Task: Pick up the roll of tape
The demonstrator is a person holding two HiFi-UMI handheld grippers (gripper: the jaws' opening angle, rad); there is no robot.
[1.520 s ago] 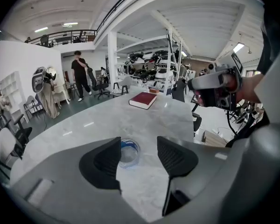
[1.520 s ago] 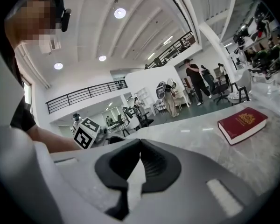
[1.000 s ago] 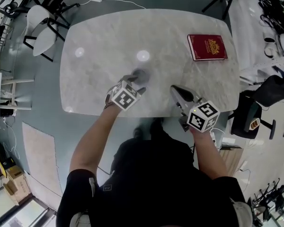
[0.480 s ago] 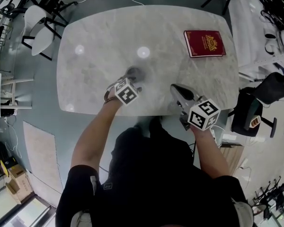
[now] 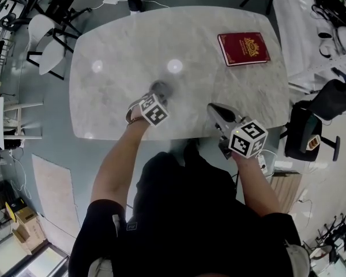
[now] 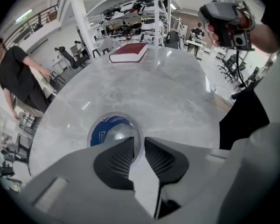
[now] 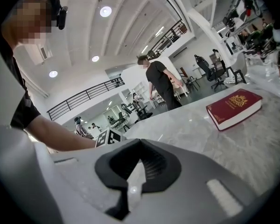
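tape roll (image 6: 106, 132) on marble table (image 5: 127, 51), red book (image 5: 243, 48)

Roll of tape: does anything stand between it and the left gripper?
Nothing visible does. The left gripper is at the roll of tape: its jaws are closing with the roll's wall between them. The red book lies far across the table, and the right gripper is held off to the side.
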